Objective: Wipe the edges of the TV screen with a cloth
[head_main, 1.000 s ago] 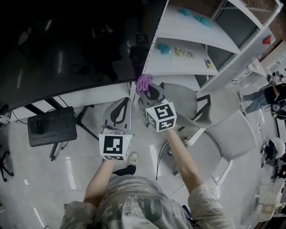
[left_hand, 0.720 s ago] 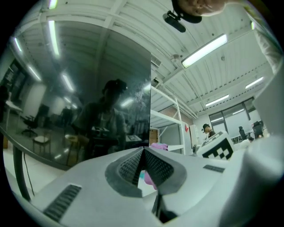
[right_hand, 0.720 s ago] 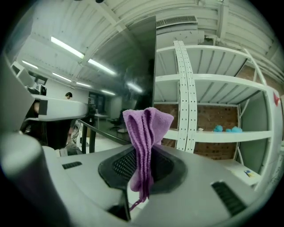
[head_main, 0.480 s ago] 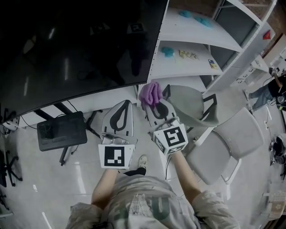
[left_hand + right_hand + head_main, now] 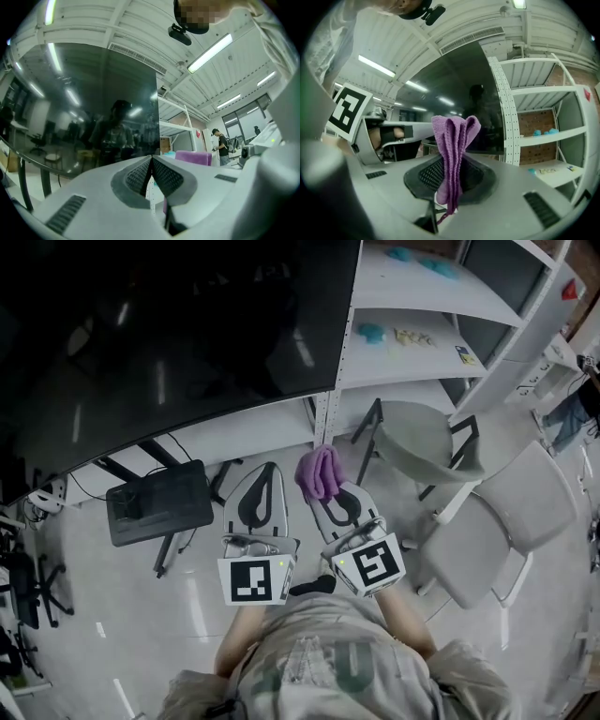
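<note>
Cloth [image 5: 319,472] pinched in right gripper [image 5: 328,491] fingers, left gripper [image 5: 265,470] fingers together, both clear below TV screen [image 5: 169,334] edge.

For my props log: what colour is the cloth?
Purple; the cloth shows best in the right gripper view.

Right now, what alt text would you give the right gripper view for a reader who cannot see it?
The right gripper is shut on a folded purple cloth that sticks up between its jaws. Beyond it stands a large dark TV screen, with white shelves to its right.
</note>
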The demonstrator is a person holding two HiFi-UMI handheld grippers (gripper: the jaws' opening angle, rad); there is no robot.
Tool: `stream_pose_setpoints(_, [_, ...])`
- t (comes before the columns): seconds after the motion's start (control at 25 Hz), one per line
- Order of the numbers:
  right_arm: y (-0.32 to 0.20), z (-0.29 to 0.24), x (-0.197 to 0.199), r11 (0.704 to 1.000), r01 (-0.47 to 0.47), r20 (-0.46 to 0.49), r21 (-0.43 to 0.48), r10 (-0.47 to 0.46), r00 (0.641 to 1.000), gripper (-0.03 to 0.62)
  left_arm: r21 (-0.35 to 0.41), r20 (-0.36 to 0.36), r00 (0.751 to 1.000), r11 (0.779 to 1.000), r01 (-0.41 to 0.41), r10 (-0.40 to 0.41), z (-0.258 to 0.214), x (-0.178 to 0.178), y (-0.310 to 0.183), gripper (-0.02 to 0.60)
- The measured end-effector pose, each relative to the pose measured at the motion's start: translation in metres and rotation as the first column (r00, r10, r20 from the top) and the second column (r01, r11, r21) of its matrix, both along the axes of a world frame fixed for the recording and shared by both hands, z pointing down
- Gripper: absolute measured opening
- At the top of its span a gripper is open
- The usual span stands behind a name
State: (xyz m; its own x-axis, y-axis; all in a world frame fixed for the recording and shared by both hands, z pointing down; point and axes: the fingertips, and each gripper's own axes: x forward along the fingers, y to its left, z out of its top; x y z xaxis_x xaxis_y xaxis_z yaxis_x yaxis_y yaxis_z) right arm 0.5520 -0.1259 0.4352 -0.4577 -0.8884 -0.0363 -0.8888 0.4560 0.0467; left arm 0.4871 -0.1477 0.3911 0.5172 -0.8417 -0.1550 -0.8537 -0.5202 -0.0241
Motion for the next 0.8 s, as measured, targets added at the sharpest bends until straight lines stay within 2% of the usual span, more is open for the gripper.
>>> stream_pose_setpoints(0.2, [0.01,0.006,-0.007,1.0,-0.016,-0.007,-0.011,0.016,1.0,0.063,0.004,0.023,1.0,1.0,0.016,-0.016,0.004,-0.015,0.015,0.015])
stream_pose_setpoints(0.8, [0.025,-0.011,-0.028,0.999,0.028,-0.079,0.028,-0.026,0.997,0.063,-0.001,-0.047,0.997,0.998,0.066,-0.066,0.005,-0.036,0.03,0.015])
